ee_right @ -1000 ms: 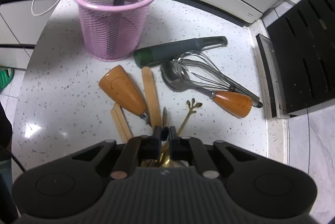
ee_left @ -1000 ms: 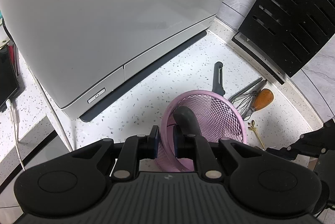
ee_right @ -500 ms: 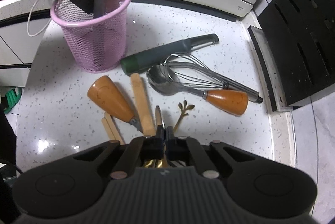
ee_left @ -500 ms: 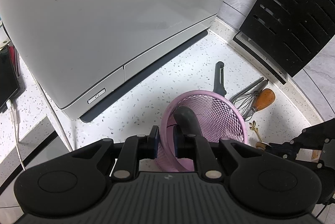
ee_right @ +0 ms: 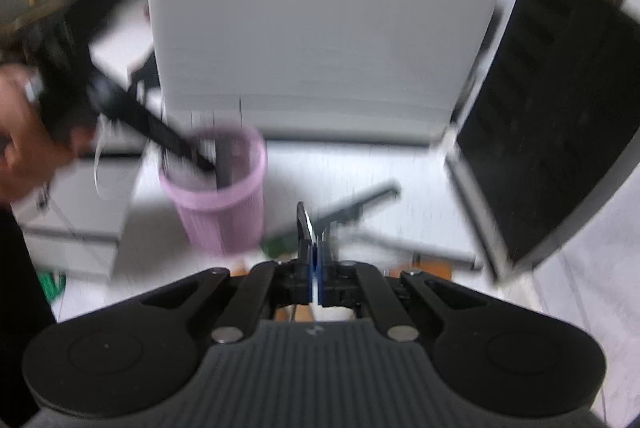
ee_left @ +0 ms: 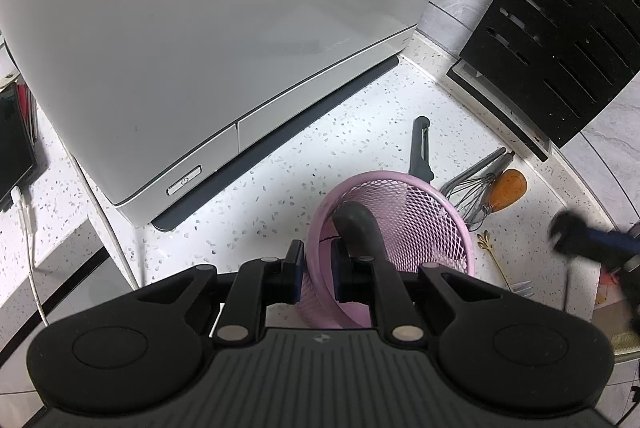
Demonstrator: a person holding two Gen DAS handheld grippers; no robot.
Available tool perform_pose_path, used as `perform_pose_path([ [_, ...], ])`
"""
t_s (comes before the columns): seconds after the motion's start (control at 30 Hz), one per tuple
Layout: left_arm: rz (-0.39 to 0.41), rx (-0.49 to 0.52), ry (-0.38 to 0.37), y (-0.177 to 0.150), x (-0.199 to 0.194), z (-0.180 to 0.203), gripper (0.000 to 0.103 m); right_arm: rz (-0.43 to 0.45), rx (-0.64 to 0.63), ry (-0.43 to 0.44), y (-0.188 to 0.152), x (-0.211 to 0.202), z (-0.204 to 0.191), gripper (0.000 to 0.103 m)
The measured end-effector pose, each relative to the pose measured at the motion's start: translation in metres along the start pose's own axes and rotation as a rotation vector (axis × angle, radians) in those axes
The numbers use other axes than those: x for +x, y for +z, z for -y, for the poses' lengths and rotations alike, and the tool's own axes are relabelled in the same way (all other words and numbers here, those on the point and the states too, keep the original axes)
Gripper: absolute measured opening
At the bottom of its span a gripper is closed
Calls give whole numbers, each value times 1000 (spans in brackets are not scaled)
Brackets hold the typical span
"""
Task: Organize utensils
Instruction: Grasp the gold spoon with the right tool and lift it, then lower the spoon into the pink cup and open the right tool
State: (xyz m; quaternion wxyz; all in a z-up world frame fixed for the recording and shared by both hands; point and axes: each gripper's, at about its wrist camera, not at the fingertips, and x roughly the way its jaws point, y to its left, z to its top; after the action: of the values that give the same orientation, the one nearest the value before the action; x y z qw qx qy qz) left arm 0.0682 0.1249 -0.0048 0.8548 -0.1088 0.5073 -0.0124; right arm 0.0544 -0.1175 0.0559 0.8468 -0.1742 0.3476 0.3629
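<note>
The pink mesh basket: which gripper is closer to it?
Left. The left gripper clamps the pink mesh basket's rim; the right gripper hangs apart from it, shut on a thin metal utensil.

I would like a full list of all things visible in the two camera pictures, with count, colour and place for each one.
mesh basket: 1, pink, on the counter, its near rim between the left gripper's fingers
dark handle: 1, grey-black, standing inside the basket
peeler: 1, dark grey, flat on the counter behind the basket
whisk: 1, steel wire with orange-brown wooden handle, right of the basket
small gold fork: 1, gold with leaf end, on the counter right of the basket
appliance: 1, white-grey, at the back of the counter
slotted rack: 1, black, leaning at the right wall
counter: 1, white speckled
cable: 1, white, left edge
left gripper: 1, black, clamped on the basket rim
right gripper: 1, black, shut on a thin utensil; blurred
hand: 1, holding the left gripper
</note>
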Motion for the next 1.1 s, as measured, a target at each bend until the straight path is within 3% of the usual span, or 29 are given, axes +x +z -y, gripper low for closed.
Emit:
perform_pose_path([
  [0.23,-1,0,4,0,1,0,15,268,41,-13,30,-22,-10,0],
  [0.43,-5,2,2,0,2,0,15,460,138,-33,38,-8,-13,0],
  [0.7,-6,2,-4,0,2,-1,15,552,275,1,27,19,-17,0],
  [0.97,-8,1,-6,0,3,-1,15,638,232,-94,0,38,-41,0],
  [1.1,-9,-3,-8,0,3,-2,15,624,184,-107,-5,46,-50,0],
])
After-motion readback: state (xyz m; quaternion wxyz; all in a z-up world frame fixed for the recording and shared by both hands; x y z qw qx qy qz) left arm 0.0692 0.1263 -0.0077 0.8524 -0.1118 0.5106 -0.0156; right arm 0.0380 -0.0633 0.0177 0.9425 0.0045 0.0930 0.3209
